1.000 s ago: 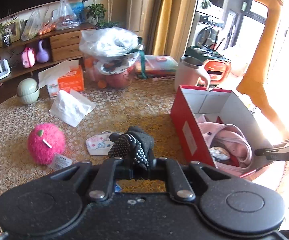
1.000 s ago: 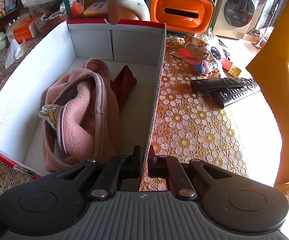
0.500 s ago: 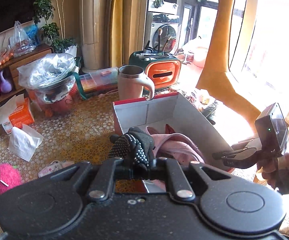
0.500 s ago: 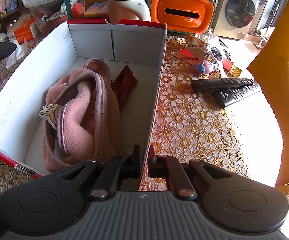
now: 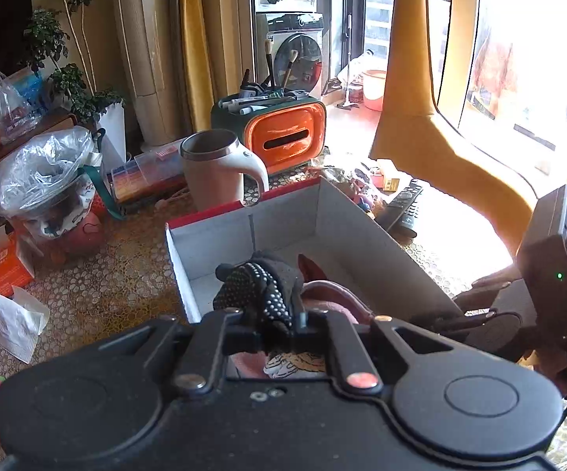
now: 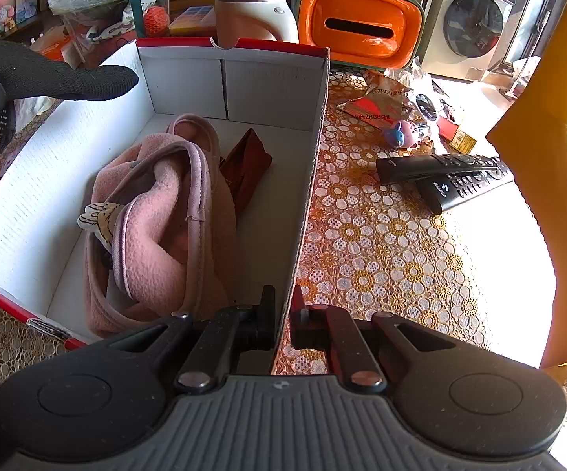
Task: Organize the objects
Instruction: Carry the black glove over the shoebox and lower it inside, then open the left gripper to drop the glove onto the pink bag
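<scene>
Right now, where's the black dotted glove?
The glove is pinched in the left gripper, held over the near left end of the box, above the pink cloth. In the right wrist view it shows at the upper left.

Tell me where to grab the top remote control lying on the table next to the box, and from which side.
Grip the upper remote across its narrow width near mid-length, coming from above. It lies flat, crossed over the second remote, so only its long edges are free.
</scene>
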